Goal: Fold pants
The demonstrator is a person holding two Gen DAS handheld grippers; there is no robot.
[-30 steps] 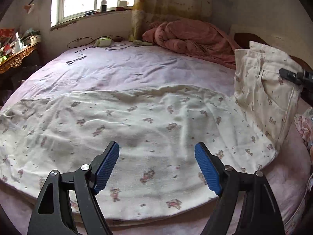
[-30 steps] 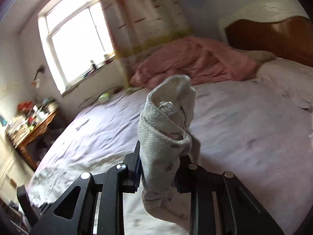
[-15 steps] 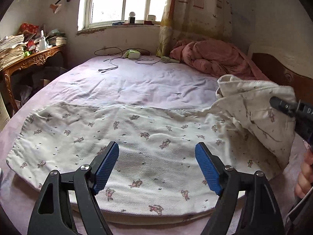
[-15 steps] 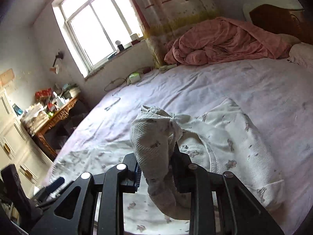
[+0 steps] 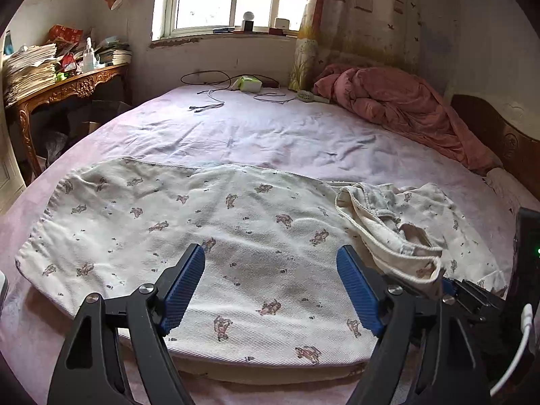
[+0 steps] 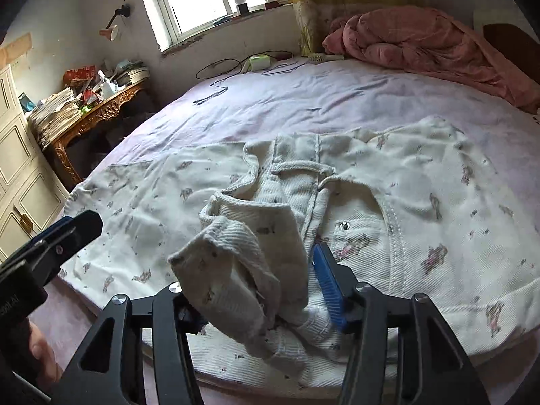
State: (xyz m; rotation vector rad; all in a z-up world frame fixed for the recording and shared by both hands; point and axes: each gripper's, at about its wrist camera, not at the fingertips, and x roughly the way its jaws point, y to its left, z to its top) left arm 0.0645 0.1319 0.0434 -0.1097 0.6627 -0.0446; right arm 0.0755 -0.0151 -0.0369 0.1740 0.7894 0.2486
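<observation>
The pants (image 5: 216, 236) lie flat along the bed's (image 5: 270, 135) near edge. The left claw (image 5: 270, 287) gapes wide above them. The right claw (image 6: 260, 290), just opening, has the bunched waistband (image 6: 249, 246) loose between its pads, the left pad hidden.

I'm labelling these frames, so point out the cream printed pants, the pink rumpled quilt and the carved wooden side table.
Cream printed pants (image 5: 236, 236): left wrist view, flat leg panel.
Pink rumpled quilt (image 6: 422, 40): right wrist view, bunched middle.
Carved wooden side table (image 5: 77, 86): left wrist view, front edge.

Beyond the cream printed cotton pants (image 5: 236, 236), bare lilac sheet lies open up to black cables (image 5: 209, 101) and a heaped pink quilt (image 5: 398, 108).
</observation>
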